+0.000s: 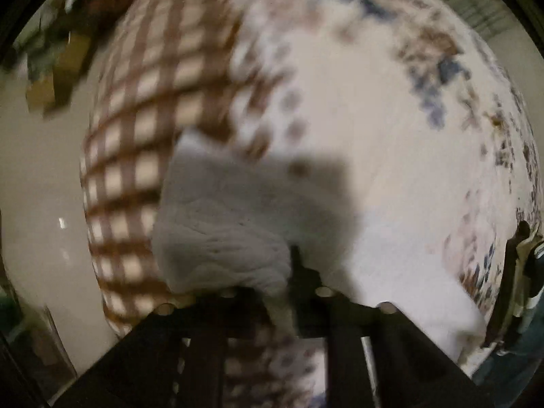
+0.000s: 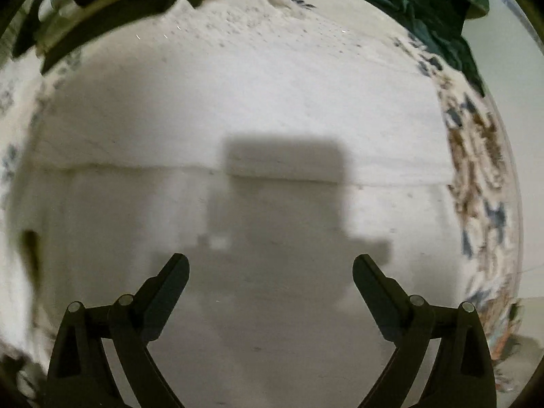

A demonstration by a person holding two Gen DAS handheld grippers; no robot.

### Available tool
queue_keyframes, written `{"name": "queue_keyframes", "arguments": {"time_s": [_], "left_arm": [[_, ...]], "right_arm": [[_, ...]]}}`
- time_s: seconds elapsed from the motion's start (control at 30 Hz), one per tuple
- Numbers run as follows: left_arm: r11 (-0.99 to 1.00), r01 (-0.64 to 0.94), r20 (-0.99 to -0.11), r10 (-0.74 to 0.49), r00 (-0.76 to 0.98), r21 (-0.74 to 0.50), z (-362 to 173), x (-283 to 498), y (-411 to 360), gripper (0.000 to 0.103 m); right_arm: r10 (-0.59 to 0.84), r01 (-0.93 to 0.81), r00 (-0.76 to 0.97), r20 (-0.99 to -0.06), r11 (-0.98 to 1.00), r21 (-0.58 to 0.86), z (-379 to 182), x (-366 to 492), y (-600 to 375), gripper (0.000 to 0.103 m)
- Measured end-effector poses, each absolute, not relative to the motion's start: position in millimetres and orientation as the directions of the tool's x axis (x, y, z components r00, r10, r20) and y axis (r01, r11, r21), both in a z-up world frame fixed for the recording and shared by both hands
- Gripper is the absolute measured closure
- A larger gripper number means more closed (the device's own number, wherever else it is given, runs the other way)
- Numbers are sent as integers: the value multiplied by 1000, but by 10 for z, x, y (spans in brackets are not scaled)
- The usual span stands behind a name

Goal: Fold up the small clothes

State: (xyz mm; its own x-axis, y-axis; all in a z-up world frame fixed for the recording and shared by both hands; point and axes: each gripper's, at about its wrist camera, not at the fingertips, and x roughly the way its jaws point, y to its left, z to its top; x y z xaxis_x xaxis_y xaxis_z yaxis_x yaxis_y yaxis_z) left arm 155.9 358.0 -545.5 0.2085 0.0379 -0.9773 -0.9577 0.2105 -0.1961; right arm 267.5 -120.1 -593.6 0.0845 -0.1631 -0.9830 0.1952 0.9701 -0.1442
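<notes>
The left gripper is pinching a white knitted garment at lower centre; folding is seemingly barely starting, the cloth bunching rather than flat. Beyond it, a checked cloth is filling the upper left. The right gripper is hanging wide apart, empty, over the pale rug; dark green clothes are waiting at upper right.

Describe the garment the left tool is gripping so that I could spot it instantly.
On the pale floral-bordered cover, beside the brown checked cloth, lies a small white knitted garment. The left tool pinches its edge. It alone is plain white and ribbed.
</notes>
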Motion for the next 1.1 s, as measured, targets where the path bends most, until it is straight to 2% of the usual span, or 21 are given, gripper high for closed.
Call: {"name": "queue_keyframes", "arguments": {"time_s": [0.1,0.2,0.33,0.43,0.6,0.8,0.97,1.03,1.1], "left_arm": [[348,-919,-947,186,260,-184,-5060,1928,3648,95],[502,-851,-905,274,325,-153,-4672,2392,3578,96],[688,-720,-855,319,409,-88,-4279,2740,2674,96],[814,-577,-830,274,485,-69,-4060,3225,1987,96],[943,-307,-826,73,559,-125,-3918,3863,429,96],[989,23,-837,-136,530,-146,-4098,4343,-1600,95],[974,163,-896,-212,391,-160,-4457,4451,-2499,92],[965,171,-914,-247,322,-200,-4565,4471,-2577,91],[971,153,-916,-228,331,-186,-4514,4425,-2444,88]], "right_arm": [[-232,169,100,-968,962,-213,-5913,2654,-1239,5],[-261,163,115,-959,957,-241,-5865,2696,-1336,5],[-197,207,114,-974,963,-171,-5824,2886,-1606,5],[-152,259,114,-982,959,-118,-5823,2938,-1869,5],[-110,395,72,-991,916,-73,-5894,2755,-2664,5],[-114,549,35,-993,832,-76,-5865,2468,-3713,5],[-110,610,34,-993,789,-66,-5839,2397,-4401,5],[-78,623,48,-996,781,-31,-5827,2411,-4571,5],[-4,630,95,-995,775,57,-5772,2464,-4711,5]]}}
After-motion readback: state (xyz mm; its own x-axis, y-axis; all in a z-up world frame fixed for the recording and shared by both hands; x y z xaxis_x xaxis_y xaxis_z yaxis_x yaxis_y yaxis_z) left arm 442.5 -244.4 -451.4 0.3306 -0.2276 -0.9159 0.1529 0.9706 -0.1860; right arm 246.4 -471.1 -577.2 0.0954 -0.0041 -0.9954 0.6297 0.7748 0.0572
